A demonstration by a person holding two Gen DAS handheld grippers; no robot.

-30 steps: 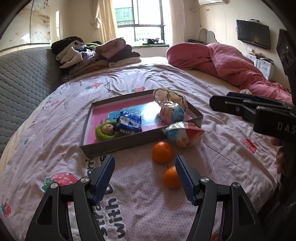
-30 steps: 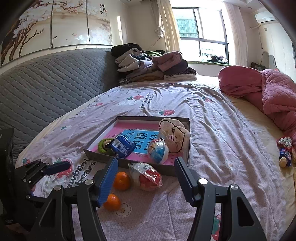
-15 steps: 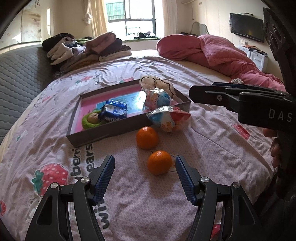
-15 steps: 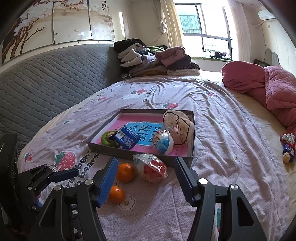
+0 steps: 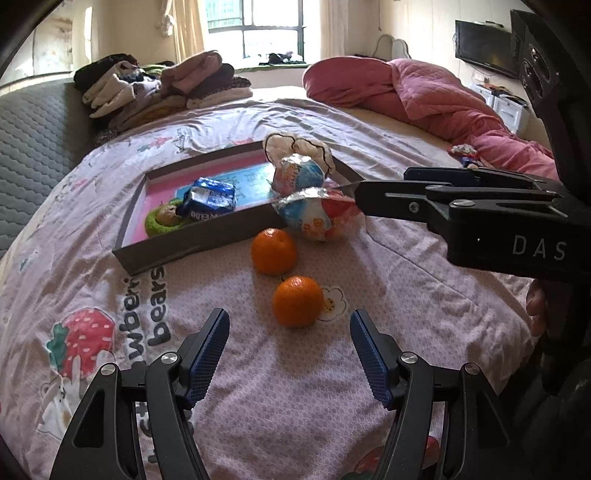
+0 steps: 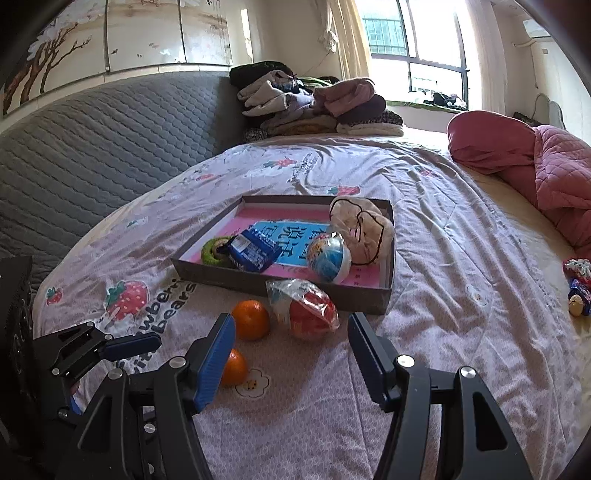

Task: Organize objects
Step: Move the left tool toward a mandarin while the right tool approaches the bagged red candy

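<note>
Orange fruit (image 5: 297,301) is sitting on the bedspread right ahead of the left gripper (image 5: 290,343), centred between its wide, empty jaws. Right gripper (image 6: 291,345), also gaping, is lining up nearer the wrapped ball (image 6: 308,308).

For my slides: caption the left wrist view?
Open left gripper nearing an orange beside the tray.

Bed (image 6: 424,229) under a lilac strawberry-print sheet; grey quilted headboard (image 6: 92,147) at left, folded clothes (image 6: 314,107) heaped at the far end. Pink quilt (image 5: 424,92) bunched right. Bright curtained window (image 5: 258,29) far; television (image 5: 484,48) on right wall.
</note>
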